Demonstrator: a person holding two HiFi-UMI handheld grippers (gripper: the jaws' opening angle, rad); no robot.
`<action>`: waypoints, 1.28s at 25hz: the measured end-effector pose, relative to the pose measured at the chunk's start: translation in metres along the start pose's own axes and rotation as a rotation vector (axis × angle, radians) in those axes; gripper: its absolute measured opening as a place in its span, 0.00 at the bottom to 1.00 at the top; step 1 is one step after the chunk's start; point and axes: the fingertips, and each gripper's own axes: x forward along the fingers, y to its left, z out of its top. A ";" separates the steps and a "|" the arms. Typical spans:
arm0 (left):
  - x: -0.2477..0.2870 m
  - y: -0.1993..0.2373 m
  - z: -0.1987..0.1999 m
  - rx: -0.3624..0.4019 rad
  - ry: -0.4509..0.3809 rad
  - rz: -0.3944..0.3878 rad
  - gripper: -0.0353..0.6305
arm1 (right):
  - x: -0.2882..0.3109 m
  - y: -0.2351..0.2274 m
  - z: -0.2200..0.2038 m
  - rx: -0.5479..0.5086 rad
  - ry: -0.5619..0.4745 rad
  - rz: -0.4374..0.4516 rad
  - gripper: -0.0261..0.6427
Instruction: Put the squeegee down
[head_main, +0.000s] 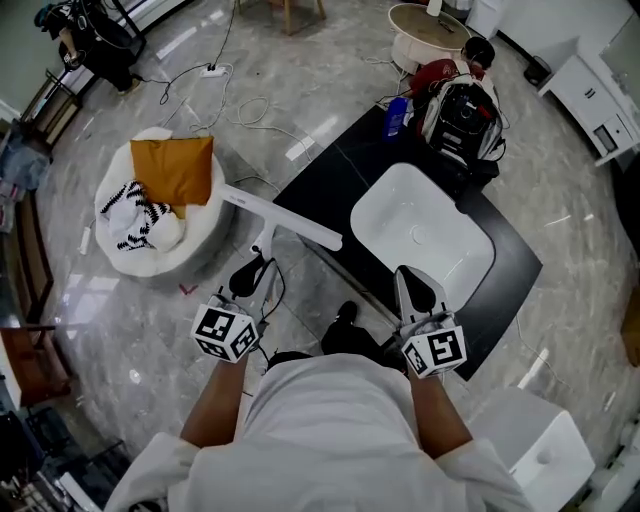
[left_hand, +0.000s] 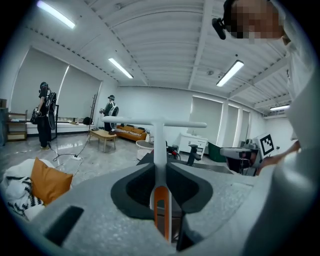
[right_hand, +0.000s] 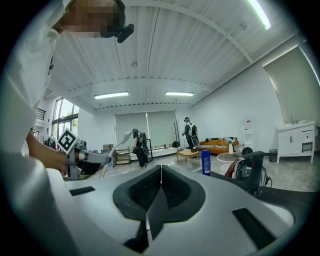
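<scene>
The left gripper (head_main: 250, 275) is gripping the squeegee (head_main: 284, 217) by its handle, holding it aloft beside the black counter (head_main: 340, 160), so it is not yet being set down. The right gripper (head_main: 416, 288) is hovering closed and empty

squeegee (head_main: 283, 217): white; we see an orange strip in the handle
cushion (head_main: 175, 168): mustard orange
cloth (head_main: 130, 215): black-and-white stripes
table (head_main: 340, 165): black
basin (head_main: 420, 235): white
bottle (head_main: 396, 117): blue
floor (head_main: 120, 330): grey, which we read as marbled
</scene>
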 end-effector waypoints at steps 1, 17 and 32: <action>0.011 0.002 0.005 0.004 0.006 -0.002 0.18 | 0.005 -0.010 0.001 0.002 -0.001 -0.006 0.06; 0.168 0.019 0.035 0.046 0.251 -0.103 0.18 | 0.038 -0.118 0.003 0.062 -0.022 -0.122 0.06; 0.291 0.047 0.011 0.011 0.463 -0.296 0.18 | 0.088 -0.165 0.002 0.109 0.016 -0.333 0.06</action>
